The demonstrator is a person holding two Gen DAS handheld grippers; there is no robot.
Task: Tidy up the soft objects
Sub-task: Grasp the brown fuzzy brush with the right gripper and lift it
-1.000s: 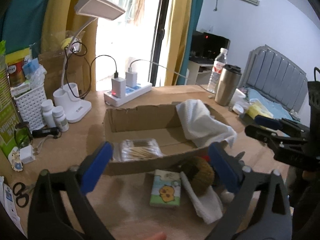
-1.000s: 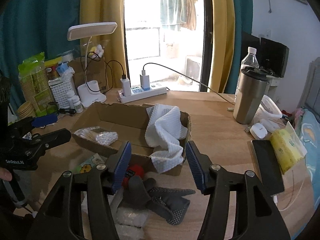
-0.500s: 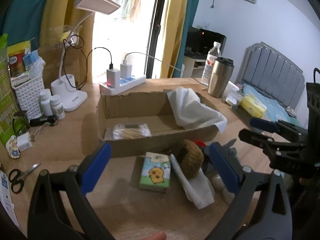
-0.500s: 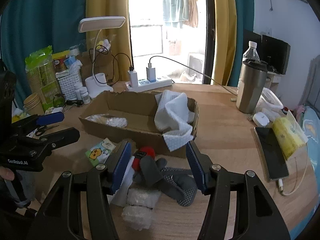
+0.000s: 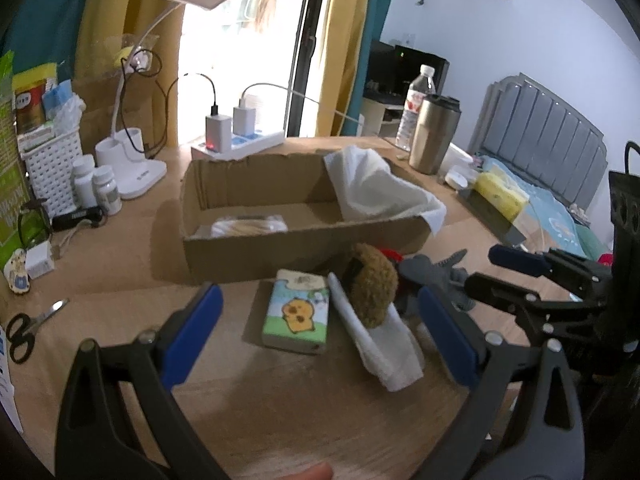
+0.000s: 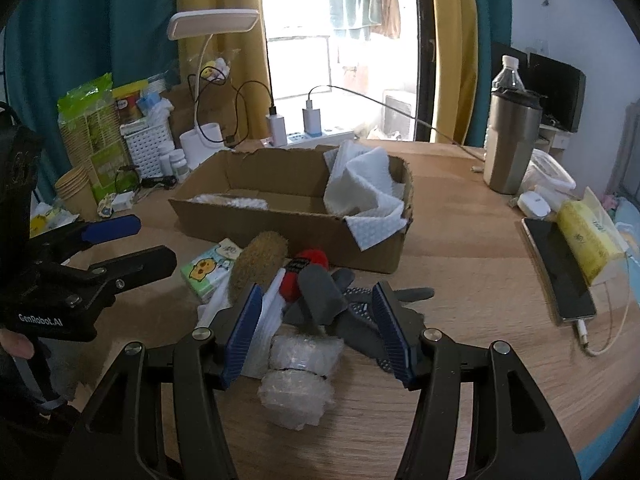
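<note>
farther back, right hand-held gripper (image 6: pixel 316 320) above gloves (image 6: pixel 340 300)

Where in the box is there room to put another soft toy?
The brown cardboard box has a bare floor patch in its middle, between the clear plastic packet at its left end and the white cloth draped over its right end. In front of the box the table is crowded with soft things.
</note>
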